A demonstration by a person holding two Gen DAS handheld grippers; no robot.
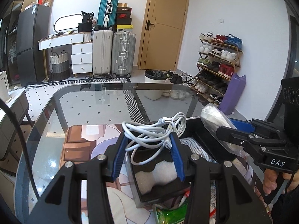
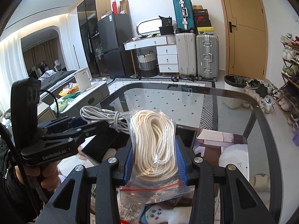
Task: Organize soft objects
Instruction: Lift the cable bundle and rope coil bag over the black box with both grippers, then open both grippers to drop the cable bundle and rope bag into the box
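Your left gripper (image 1: 148, 145) is pinching a tangled white charging cable (image 1: 155, 132), lifted over the black box (image 1: 211, 140) on the glass table (image 1: 93, 100). A white foam insert (image 1: 157, 175) sits in the near compartment below it. Your right gripper (image 2: 155, 156) is clamped on a clear zip bag of coiled cream rope (image 2: 155, 145), held to the right of the cable and above the same box. A green packet (image 1: 172, 214) lies at the near edge.
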